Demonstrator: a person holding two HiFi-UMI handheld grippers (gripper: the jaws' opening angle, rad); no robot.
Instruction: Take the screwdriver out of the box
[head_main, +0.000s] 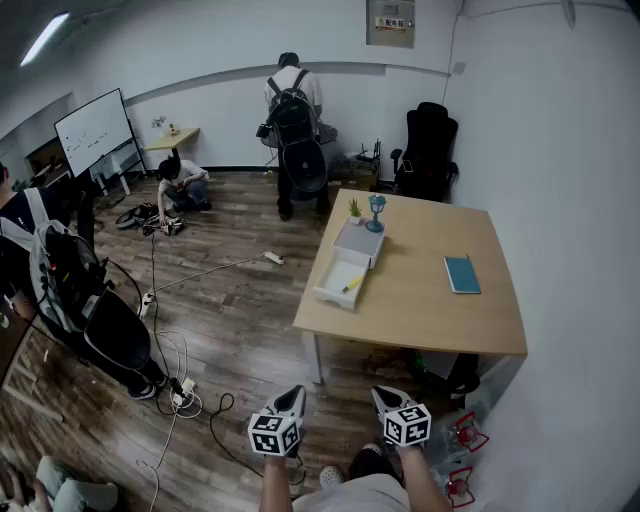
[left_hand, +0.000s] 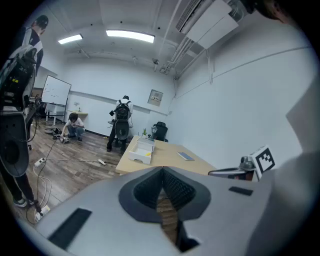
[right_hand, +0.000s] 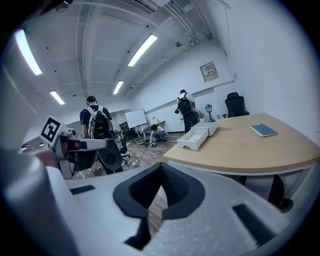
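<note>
An open white box (head_main: 341, 279) lies near the left edge of the wooden table (head_main: 430, 300), far ahead of me. A yellow-handled screwdriver (head_main: 352, 284) rests inside it. The left gripper view shows the box (left_hand: 141, 152) with a yellow speck of the screwdriver (left_hand: 147, 154). The box (right_hand: 196, 137) also appears in the right gripper view. My left gripper (head_main: 291, 397) and right gripper (head_main: 384, 397) hang low in front of me, well short of the table. Both are shut with nothing between their jaws, as seen at the left gripper (left_hand: 162, 173) and right gripper (right_hand: 161, 170).
A white drawer unit (head_main: 361, 243), a small plant (head_main: 354, 209) and a blue lamp (head_main: 376, 211) stand behind the box. A blue book (head_main: 462, 273) lies on the table. Cables (head_main: 180, 395) trail over the wood floor. Several people (head_main: 293, 130) and a black chair (head_main: 428, 150) are around.
</note>
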